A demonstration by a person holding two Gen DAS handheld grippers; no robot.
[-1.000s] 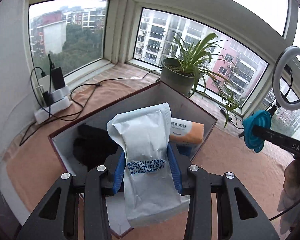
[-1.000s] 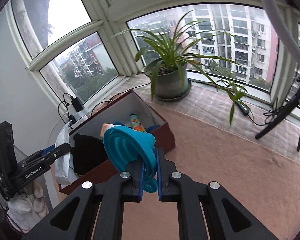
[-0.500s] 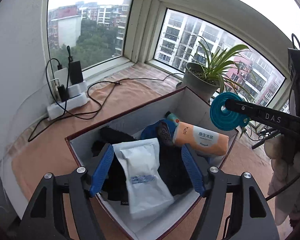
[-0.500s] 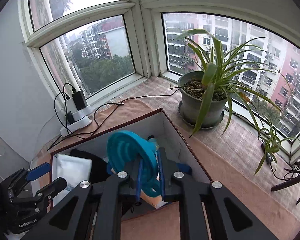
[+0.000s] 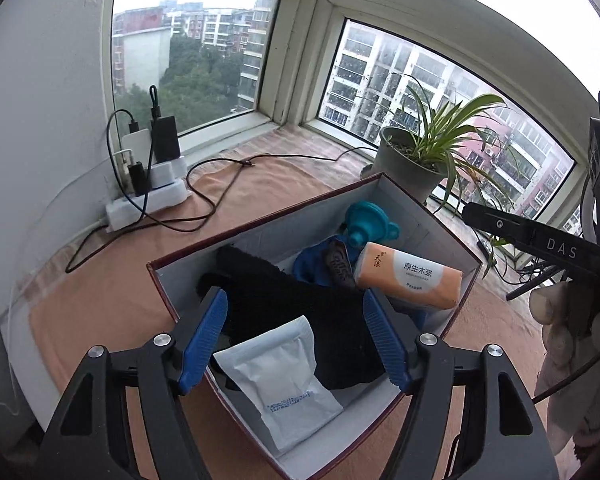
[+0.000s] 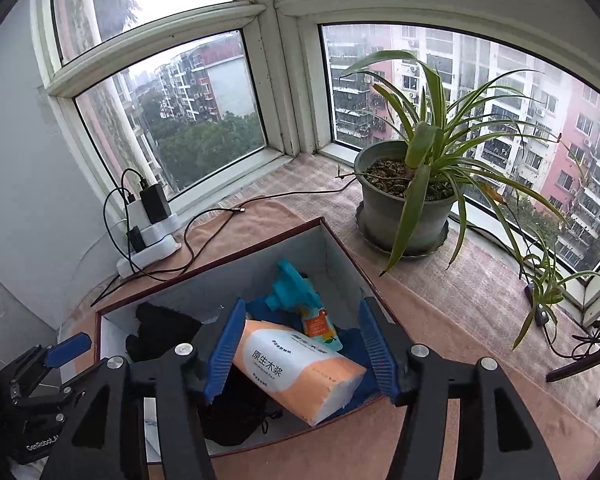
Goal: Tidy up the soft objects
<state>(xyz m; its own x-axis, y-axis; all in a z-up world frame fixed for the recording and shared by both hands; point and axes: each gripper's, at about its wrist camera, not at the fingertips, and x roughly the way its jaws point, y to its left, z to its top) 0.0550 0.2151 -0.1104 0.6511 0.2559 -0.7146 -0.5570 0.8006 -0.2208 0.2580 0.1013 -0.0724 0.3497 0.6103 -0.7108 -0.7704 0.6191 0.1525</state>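
Left gripper point(image 5: 296, 336): jaws spread, nothing between the pads. The white pouch point(image 5: 282, 384) I was carrying lies released in the near corner of the box point(image 5: 432, 208), directly below the fingers, long axis running roughly along my pointing line.

Right gripper point(image 6: 300, 344): jaws have just been opening, nothing pinched now. The teal funnel point(image 6: 294, 286) sits dropped at the far end of the box, ahead of the right fingertips, spout tipped sideways. The orange tissue pack point(image 6: 300, 364) lies under the right jaws, long axis diagonal across them. Black cloth point(image 5: 292, 300) fills the middle.

Judgement: both drops look done. The right hand is nearer the funnel and tissue pack, the left nearer the pouch. Both should back out clear of the box walls.
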